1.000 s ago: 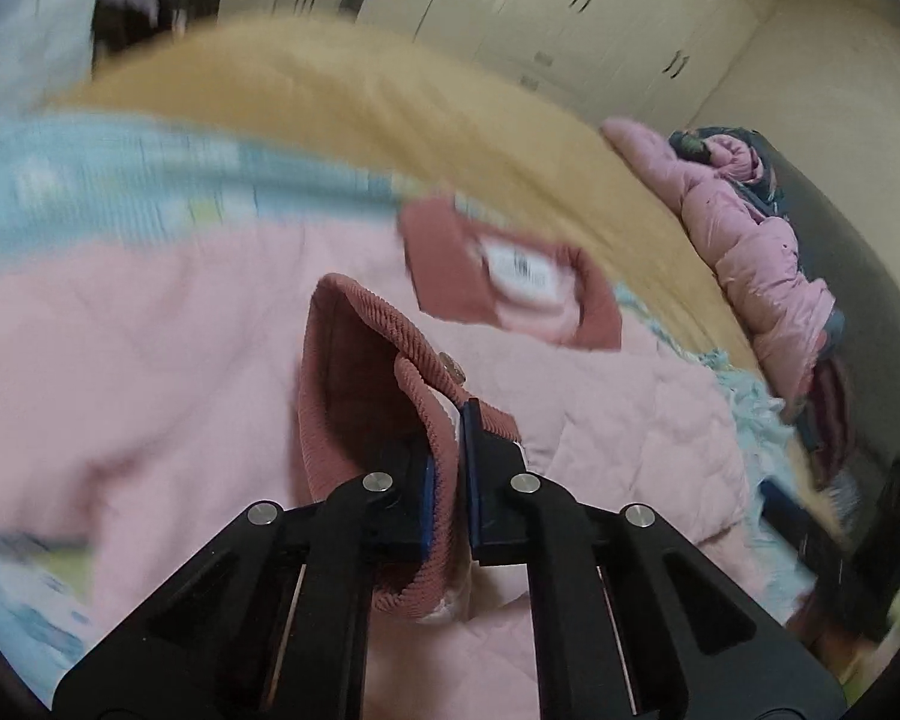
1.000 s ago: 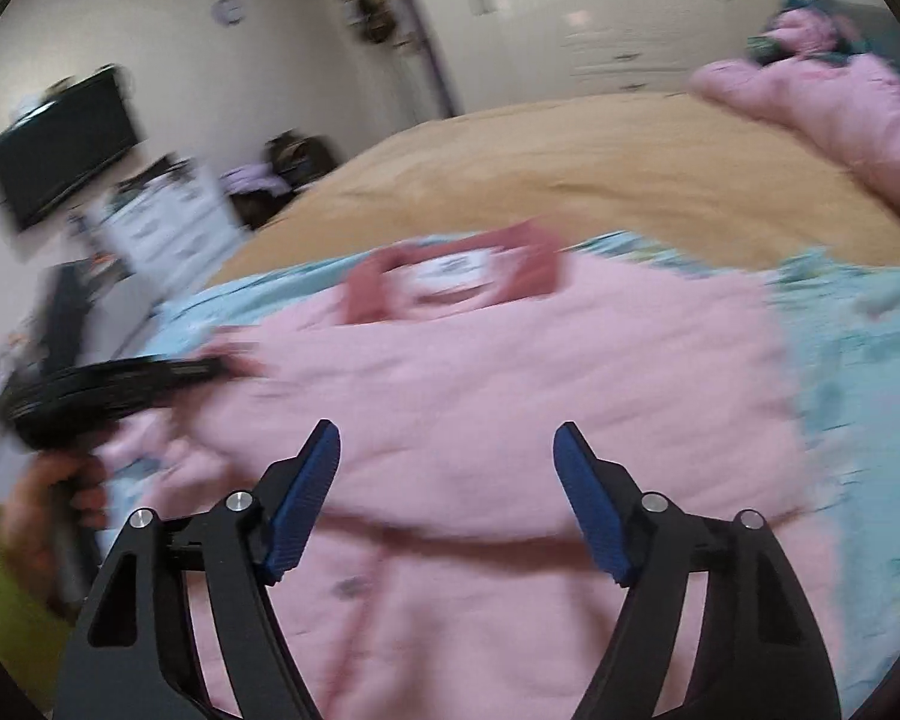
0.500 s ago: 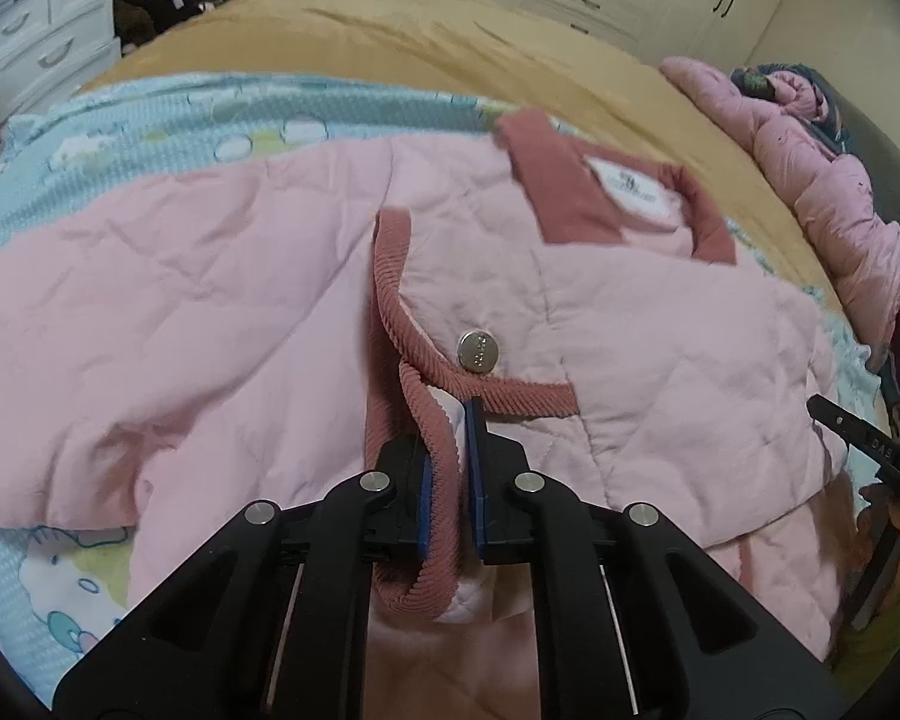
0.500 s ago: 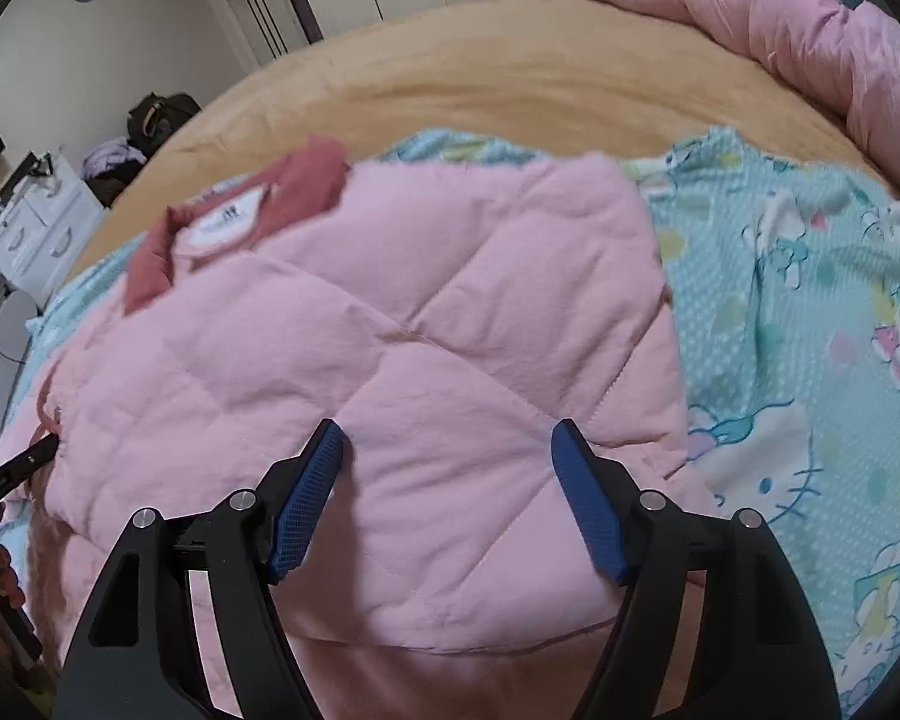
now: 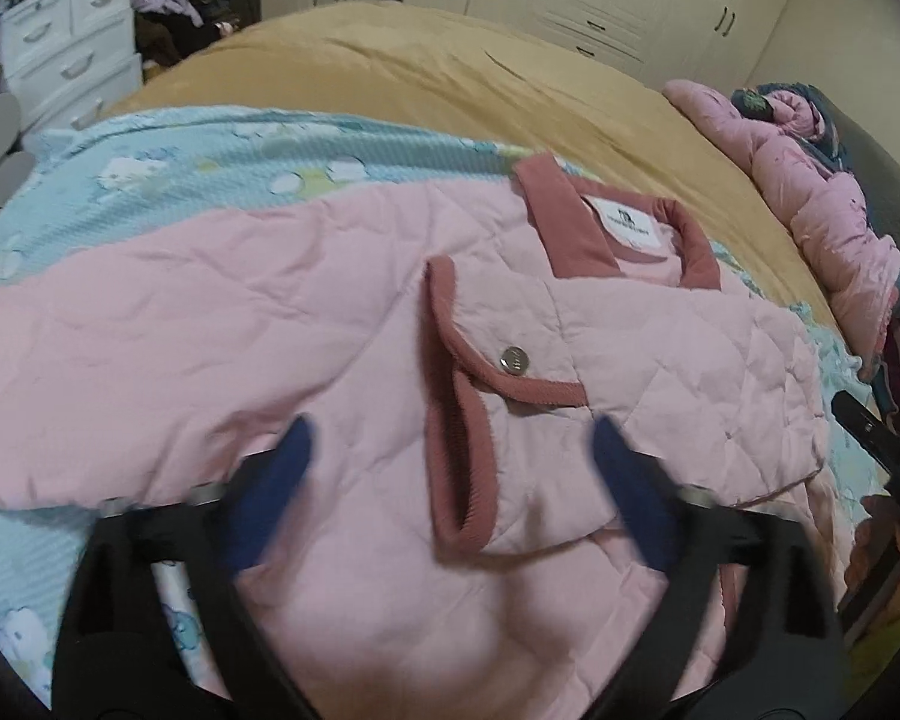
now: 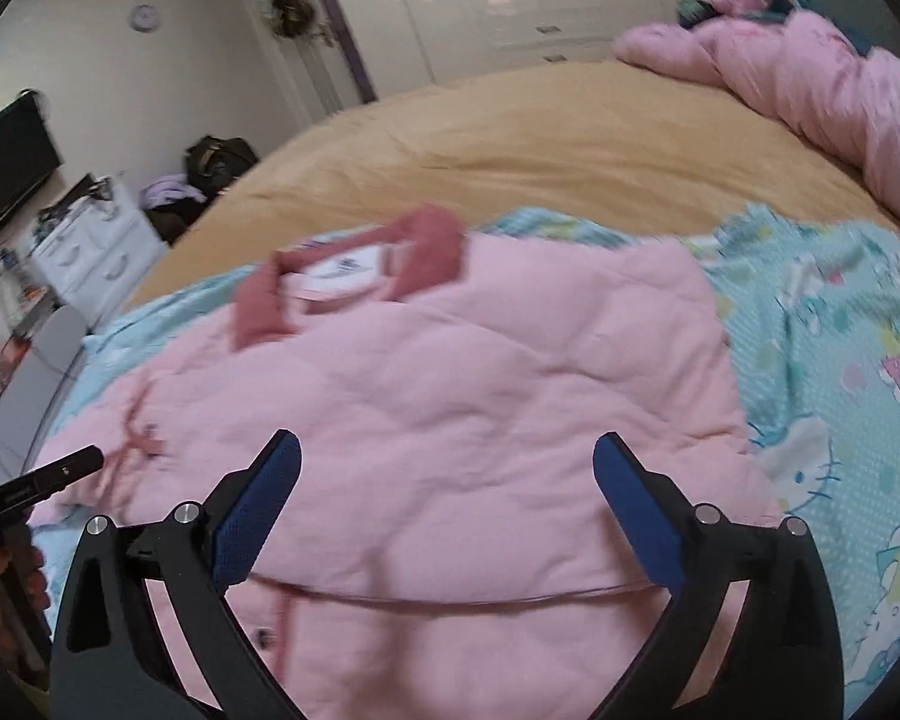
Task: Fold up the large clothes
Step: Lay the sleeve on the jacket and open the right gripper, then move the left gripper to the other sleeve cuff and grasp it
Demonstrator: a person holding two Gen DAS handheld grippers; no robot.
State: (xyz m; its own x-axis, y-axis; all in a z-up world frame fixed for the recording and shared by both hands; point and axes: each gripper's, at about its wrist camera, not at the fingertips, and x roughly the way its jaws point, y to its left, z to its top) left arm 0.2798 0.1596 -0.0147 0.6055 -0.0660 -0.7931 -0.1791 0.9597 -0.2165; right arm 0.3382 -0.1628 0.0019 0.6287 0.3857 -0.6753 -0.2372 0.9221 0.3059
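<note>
A pink quilted jacket (image 5: 210,330) with a dark pink collar (image 5: 570,222) lies spread on the bed. Its sleeve is folded across the front, so the dark pink ribbed cuff (image 5: 459,450) and a snap button (image 5: 514,358) rest on the body. My left gripper (image 5: 450,438) hovers just above that cuff; its jaws are opening and blurred, and the pads touch nothing. In the right wrist view the jacket (image 6: 480,372) fills the middle. My right gripper (image 6: 447,450) hangs over its folded right part with its jaws opening wide and nothing gripped.
A tan bed cover (image 5: 450,78) lies beyond a light blue cartoon sheet (image 6: 840,330). A pink padded coat (image 5: 822,204) is heaped at the far right. White drawers (image 5: 66,60) and a TV (image 6: 6,162) stand left. The left gripper's body (image 6: 36,480) and a hand (image 6: 6,600) show at the left edge.
My left gripper has let go of the cuff and its jaws have spread wide; the cuff now lies on the jacket. The right jaws stand wider and that view has tilted up.
</note>
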